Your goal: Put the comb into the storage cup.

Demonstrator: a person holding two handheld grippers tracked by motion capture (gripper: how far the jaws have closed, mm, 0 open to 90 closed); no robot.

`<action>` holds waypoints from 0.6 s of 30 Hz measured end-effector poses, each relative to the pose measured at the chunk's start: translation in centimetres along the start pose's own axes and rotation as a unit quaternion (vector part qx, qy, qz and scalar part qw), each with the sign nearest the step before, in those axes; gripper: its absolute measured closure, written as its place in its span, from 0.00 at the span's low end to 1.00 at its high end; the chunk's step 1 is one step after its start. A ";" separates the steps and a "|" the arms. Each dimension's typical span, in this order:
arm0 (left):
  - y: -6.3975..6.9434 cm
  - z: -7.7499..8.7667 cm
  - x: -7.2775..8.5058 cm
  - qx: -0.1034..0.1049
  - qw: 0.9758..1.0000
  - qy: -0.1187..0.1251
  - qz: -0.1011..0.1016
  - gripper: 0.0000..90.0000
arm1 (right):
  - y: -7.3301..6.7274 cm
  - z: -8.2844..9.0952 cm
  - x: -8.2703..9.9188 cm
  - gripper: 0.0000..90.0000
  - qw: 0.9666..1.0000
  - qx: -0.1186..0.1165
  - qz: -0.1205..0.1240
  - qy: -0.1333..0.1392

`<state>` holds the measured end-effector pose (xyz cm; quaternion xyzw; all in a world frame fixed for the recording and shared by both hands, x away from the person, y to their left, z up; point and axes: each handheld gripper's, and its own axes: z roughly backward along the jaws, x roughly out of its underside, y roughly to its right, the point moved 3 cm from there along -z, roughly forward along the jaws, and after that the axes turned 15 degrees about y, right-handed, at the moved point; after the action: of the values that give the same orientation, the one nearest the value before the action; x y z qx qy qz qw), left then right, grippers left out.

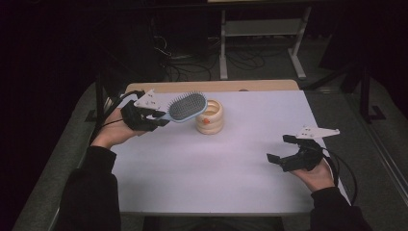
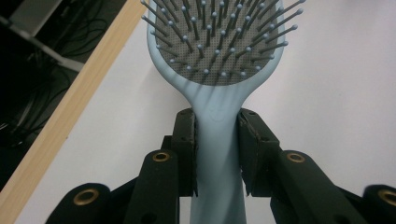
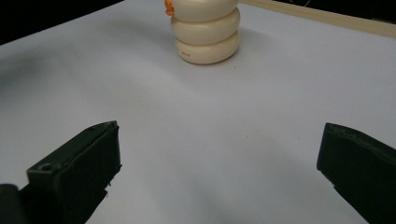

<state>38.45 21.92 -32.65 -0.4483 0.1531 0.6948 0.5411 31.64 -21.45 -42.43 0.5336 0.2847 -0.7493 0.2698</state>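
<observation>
1. The left tool (image 1: 161, 118) grips the light blue hairbrush (image 1: 185, 108) by its handle, bristles up, above the white table (image 1: 250, 159).
2. Just beyond the brush head stands a cream ribbed pot (image 1: 210, 117).
3. The right tool (image 1: 279, 149) hangs released, jaws wide apart, well away from the pot.

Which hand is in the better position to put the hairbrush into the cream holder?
Left. The left claw already grips the blue hairbrush by its handle, with the brush head beside the cream ribbed holder. The right claw is open, holds nothing, and sits far off near the table's right edge.
</observation>
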 end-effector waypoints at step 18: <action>0.8 -1.6 -1.9 0.012 1.000 0.020 0.003 0.78 | -0.9 -2.5 -5.5 0.00 0.998 -0.028 0.047 -0.007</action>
<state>38.52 19.37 -32.29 -0.4552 0.1731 0.6854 0.5413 34.17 -18.48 -37.71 0.5335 0.2781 -0.7313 0.3213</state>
